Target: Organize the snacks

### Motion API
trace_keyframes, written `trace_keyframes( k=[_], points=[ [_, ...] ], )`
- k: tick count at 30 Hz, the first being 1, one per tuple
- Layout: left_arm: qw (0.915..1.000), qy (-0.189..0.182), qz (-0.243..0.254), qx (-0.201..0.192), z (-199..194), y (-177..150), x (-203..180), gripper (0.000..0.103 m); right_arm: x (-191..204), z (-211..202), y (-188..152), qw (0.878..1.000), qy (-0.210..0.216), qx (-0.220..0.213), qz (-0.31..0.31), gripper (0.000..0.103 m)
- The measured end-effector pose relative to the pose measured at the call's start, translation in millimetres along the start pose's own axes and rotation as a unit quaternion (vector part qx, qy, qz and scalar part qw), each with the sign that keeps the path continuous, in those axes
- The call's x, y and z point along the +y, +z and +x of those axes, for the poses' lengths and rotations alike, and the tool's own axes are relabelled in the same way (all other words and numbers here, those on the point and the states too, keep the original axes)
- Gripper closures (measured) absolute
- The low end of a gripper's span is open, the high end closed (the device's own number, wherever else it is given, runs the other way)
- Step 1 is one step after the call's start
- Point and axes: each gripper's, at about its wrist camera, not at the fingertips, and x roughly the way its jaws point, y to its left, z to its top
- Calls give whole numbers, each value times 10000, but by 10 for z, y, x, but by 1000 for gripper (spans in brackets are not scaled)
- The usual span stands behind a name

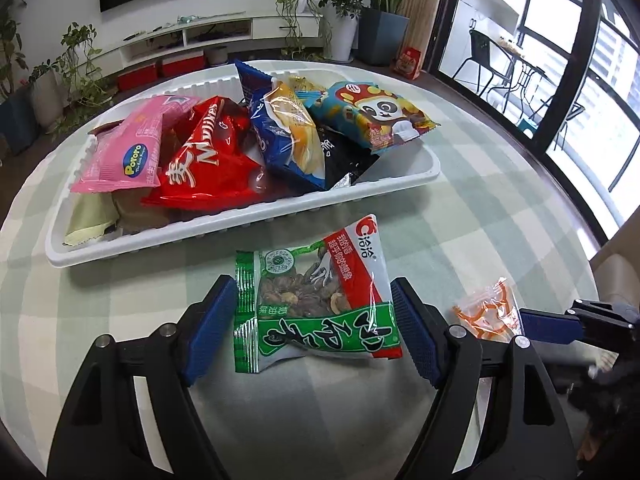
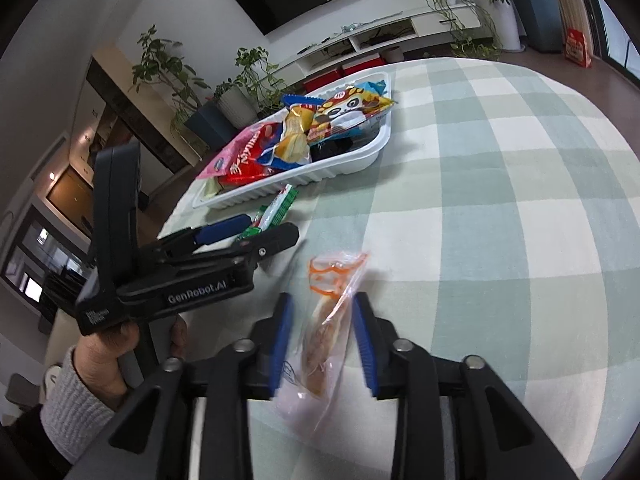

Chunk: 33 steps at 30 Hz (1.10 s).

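A green-and-red packet of nuts [image 1: 320, 320] lies flat on the checked tablecloth in front of the white tray [image 1: 240, 232]. My left gripper [image 1: 312, 286] straddles it, open, one blue pad at each side edge. To its right lies a small clear packet with orange print [image 1: 486, 312], and one pad [image 1: 548, 325] of my right gripper reaches it. In the right wrist view my right gripper [image 2: 322, 300] stands open around this clear packet [image 2: 324, 332], with a gap on both sides. The left gripper [image 2: 268, 226] shows there over the nut packet [image 2: 280, 206], held by a hand [image 2: 108, 356] in a grey sleeve.
The tray [image 2: 320, 172] holds several snack bags: a pink one [image 1: 120, 148], a red one [image 1: 208, 160], a blue one [image 1: 280, 128] and a panda-print one [image 1: 372, 116]. The round table's edge curves close on the right. Potted plants and a TV shelf stand behind.
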Motion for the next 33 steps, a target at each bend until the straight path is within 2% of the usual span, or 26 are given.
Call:
trace_keyframes(
  k=[1,3,8,10,11,12,13,14,15,18,21,26,33],
  points=[
    [10000,-10,0,3,11,2,1,26,34,30,-6,9999,-83,53,-101,49],
    [10000,-21,27,8,29,9,-10,26,87,76,-22,9993,-221,129,-262,43],
    [9999,-143,64,8,12,16,38,27,250,143,-58,9945,-656,162,-799,40],
    [9999,-164,25,-19,-6,13,69,33,326,169,-94,9899,-877,182,-1096,41],
    [9998,-203,13,-30,-15,11,83,37,355,180,-110,9875,-988,184,-1214,42],
    [9994,-349,9,-67,-30,9,87,47,383,185,-128,9846,-1116,179,-1331,48],
    [9990,-431,25,-83,-46,4,78,48,409,187,-148,9814,-1223,174,-1468,62],
    [9991,-402,69,-62,-47,-4,60,49,416,188,-154,9801,-1263,160,-1525,69],
    [9992,-359,141,-68,-51,-12,34,51,414,182,-158,9803,-1255,147,-1521,79],
    [9989,-443,97,-82,-85,-29,29,55,390,159,-158,9815,-1195,119,-1490,82],
    [9983,-568,-42,-146,-138,-49,74,63,346,115,-151,9875,-928,82,-1271,82],
    [9968,-749,-253,-116,-243,-112,172,67,212,42,-84,9969,-381,41,-684,82],
    [9949,-899,-436,-128,-400,-238,264,70,81,-69,-22,9997,228,-40,-16,82]
  ],
)
